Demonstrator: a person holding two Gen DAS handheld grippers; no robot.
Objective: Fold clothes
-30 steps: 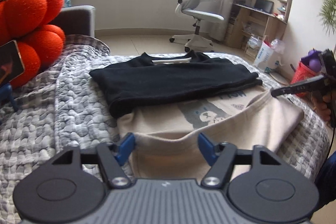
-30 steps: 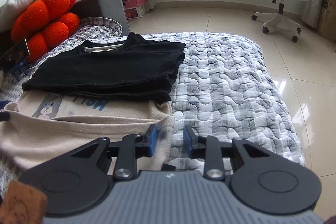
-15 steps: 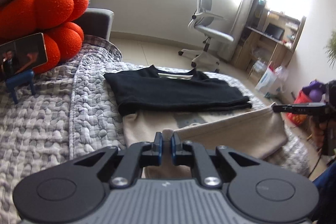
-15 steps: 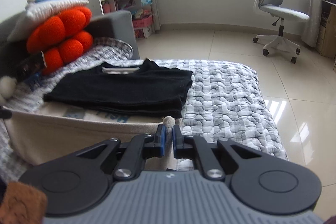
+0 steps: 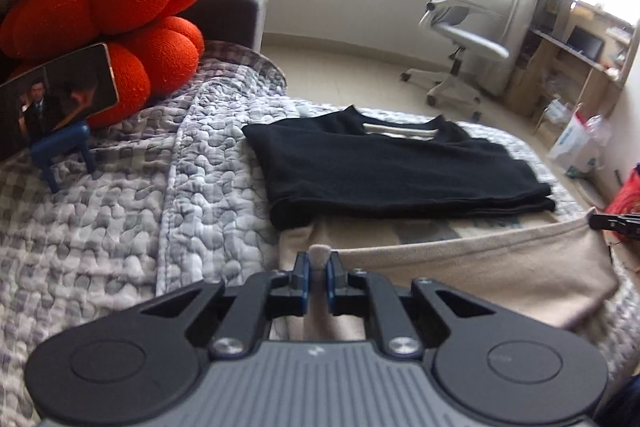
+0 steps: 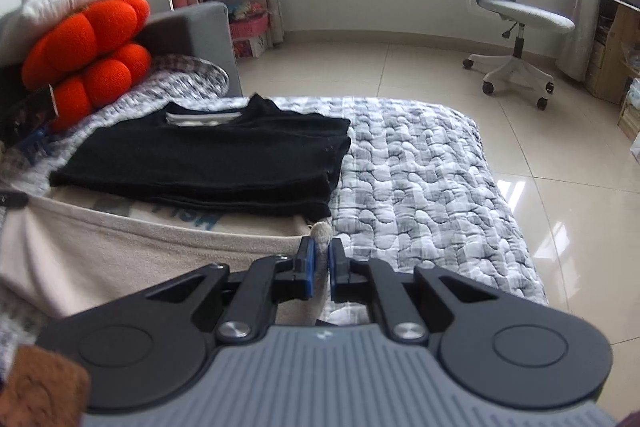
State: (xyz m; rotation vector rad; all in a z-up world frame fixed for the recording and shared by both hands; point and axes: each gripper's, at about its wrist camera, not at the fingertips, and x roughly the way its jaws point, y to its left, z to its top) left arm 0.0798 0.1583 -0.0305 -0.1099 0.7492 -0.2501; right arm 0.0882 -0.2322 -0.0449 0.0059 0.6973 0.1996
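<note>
Left gripper (image 5: 318,277) pinched on a corner of the beige shirt (image 5: 480,279); right gripper (image 6: 320,263) clamped on the opposite corner. Hem stretched taut between both, lifted higher than half a second ago, now hiding most of the print; blue lettering partly visible, unreadable. Folded black shirt (image 6: 208,163) lies just beyond, overlapping the beige. Bare quilt (image 6: 420,195) to the right, bed edge near.
</note>
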